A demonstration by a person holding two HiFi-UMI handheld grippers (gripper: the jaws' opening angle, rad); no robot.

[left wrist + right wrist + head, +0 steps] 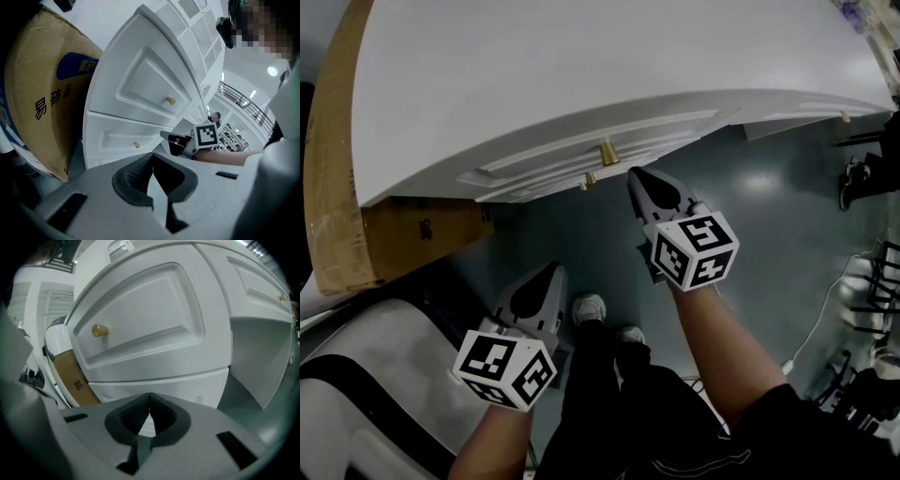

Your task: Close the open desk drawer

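The white desk (581,66) has two drawer fronts under its top, each with a brass knob. In the head view the upper knob (607,151) sits above the lower knob (589,178). My right gripper (634,174) is shut and empty, its tip right at the drawer fronts just right of the knobs. In the right gripper view the upper drawer front (150,310) and its knob (99,330) fill the picture above the shut right gripper (149,395). My left gripper (555,270) hangs back, shut and empty. How far the upper drawer (140,84) sticks out I cannot tell.
A cardboard box (412,234) stands under the desk's left end. A white and black chair (366,375) is at the lower left. The person's shoes (591,307) stand on the grey floor between the grippers. Cables and dark gear (862,281) lie at the right.
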